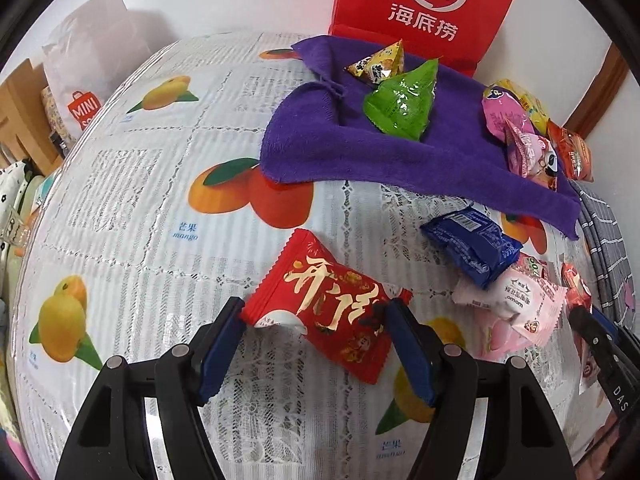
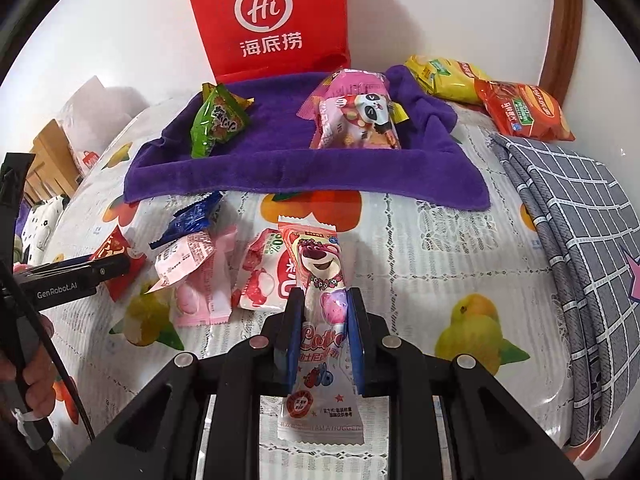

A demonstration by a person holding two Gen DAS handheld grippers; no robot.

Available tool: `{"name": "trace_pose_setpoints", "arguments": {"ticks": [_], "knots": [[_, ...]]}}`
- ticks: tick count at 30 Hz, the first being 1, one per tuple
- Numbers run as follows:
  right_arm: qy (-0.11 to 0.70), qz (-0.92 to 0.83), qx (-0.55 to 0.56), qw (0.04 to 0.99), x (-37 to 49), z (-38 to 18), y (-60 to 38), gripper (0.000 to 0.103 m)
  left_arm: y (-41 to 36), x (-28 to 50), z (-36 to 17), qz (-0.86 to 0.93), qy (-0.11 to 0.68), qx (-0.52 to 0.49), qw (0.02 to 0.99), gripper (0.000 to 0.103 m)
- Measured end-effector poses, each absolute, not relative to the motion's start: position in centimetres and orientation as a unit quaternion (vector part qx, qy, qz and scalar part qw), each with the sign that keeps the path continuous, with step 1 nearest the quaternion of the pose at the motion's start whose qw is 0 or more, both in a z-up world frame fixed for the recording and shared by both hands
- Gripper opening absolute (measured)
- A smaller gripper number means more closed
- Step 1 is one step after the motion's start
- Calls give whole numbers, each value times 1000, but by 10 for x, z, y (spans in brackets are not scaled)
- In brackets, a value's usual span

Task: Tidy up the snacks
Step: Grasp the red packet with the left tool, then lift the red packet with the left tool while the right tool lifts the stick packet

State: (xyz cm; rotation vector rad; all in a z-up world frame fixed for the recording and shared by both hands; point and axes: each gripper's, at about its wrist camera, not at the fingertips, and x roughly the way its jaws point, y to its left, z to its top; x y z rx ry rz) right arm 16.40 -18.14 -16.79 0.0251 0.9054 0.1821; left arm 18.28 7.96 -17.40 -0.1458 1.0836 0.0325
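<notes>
The left hand-held gripper point(image 1: 314, 312) stands spread, its 2 blue pads on either side of a red snack packet point(image 1: 324, 304) with gold Chinese characters; whether the pads actually press on it I cannot tell. The packet lies on the tabletop point(image 1: 140, 200), whose lace-pattern cover shows fruit pictures and the word "mango". Ahead and to the right of this gripper lie a blue packet point(image 1: 472, 240) and a pale pink packet point(image 1: 516, 300).

The right hand-held gripper point(image 2: 322, 312) pinches a long pink-and-white lollipop packet point(image 2: 320, 276) printed with a bear face, "Love" and "I AM A HUGGER"; the packet juts out ahead of the pads, above the tabletop. Just left of it lies a strawberry packet point(image 2: 260, 276) marked "90%".

Farther ahead of both grippers a purple towel point(image 2: 280, 168) carries a green packet point(image 2: 216, 124) and a pink panda packet point(image 2: 356, 120). Behind it stands a red bag point(image 2: 272, 20) reading "Hi" and "海底捞". Ahead to the right lie a yellow packet point(image 2: 444, 76) and an orange packet point(image 2: 524, 110). The left gripper's side reads "GenRobot.AI".
</notes>
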Motion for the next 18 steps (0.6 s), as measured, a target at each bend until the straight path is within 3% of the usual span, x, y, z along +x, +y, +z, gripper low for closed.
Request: {"name": "trace_pose_setpoints", "arguments": {"ticks": [12,13,15,18], "knots": [[450,84,17,889,168,-176,-185,21,46,187,-179,-10,488,12,872,69],[450,85,17,889,168,-176,-185,21,46,187,-178,-10,487,11,873,66],[448,85,16,890,167,-174,-185,21,44,185,-176,-13,484,12,875,47],[446,85,16,891,167,-172,-186,21,42,180,-174,-26,485,9,874,30]]}}
